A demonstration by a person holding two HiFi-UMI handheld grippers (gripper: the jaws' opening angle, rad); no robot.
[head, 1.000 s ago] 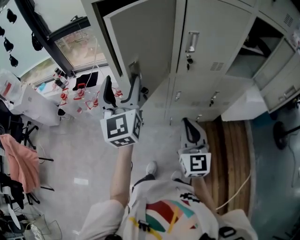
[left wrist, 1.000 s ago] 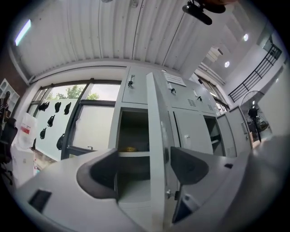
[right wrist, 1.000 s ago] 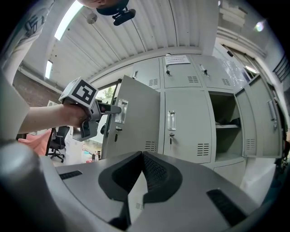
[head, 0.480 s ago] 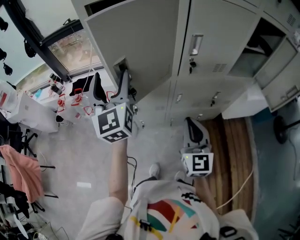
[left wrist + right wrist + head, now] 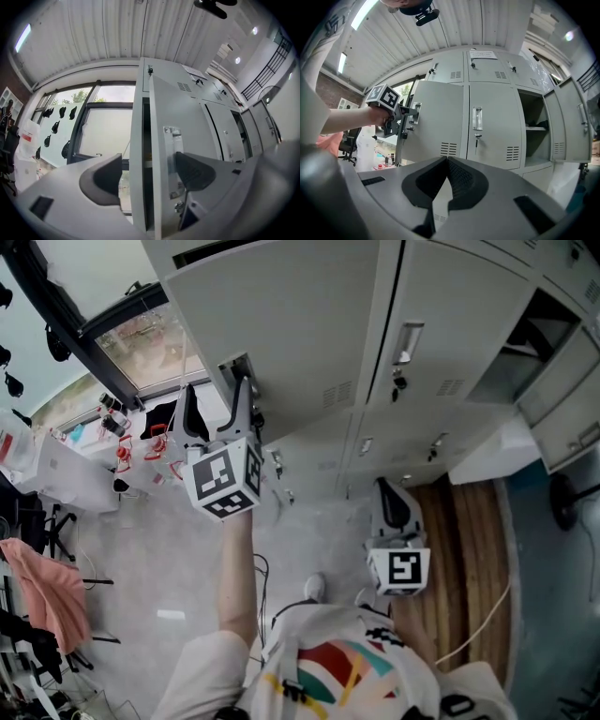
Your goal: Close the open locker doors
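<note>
A grey locker door (image 5: 281, 324) at the upper left stands part open, its latch plate (image 5: 242, 371) at the free edge. My left gripper (image 5: 216, 409) is open and straddles that edge (image 5: 140, 154); one pad (image 5: 194, 171) lies on the door's face below the handle (image 5: 172, 140), the other pad (image 5: 101, 180) behind it. My right gripper (image 5: 394, 502) hangs low in front of the lower lockers, jaws shut on nothing (image 5: 446, 180). A second locker (image 5: 534, 343) at the right is open, its door (image 5: 572, 122) swung wide.
The middle lockers (image 5: 441, 343) are closed, keys in their locks. A window (image 5: 141, 329), a cluttered desk (image 5: 56, 460) and a chair with pink cloth (image 5: 42, 577) stand at the left. A wooden strip (image 5: 469, 521) and a cable (image 5: 487, 610) lie on the floor.
My left gripper has moved up and left along with the door's edge, and the left door has swung nearer the cabinet. The right gripper has hardly moved.
</note>
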